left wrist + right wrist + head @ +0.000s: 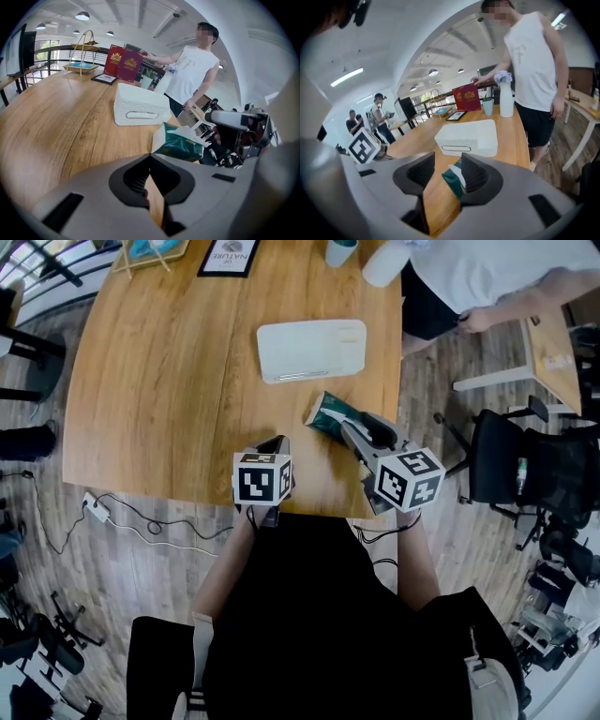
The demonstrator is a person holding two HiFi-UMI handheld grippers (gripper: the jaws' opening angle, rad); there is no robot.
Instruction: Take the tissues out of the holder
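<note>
The white tissue holder [310,350] lies flat on the wooden table [169,381], its slot facing me; it also shows in the left gripper view [140,108] and the right gripper view [469,136]. A green tissue pack [328,414] with a white flap rests tilted near the table's front right edge. My right gripper [359,427] stands just behind the pack, jaws open; the pack [453,179] shows in the gap close to the right pad, not pinched. My left gripper [278,441] hovers at the front edge, left of the pack [180,143], with its tips [150,157] together and nothing between them.
A person in a white shirt [487,277] stands at the table's far right corner. Red booklets [123,63], a framed card [230,256], a wire basket [82,56], a cup [339,251] and a white vase [506,98] stand along the far edge. A black office chair [525,465] is to the right.
</note>
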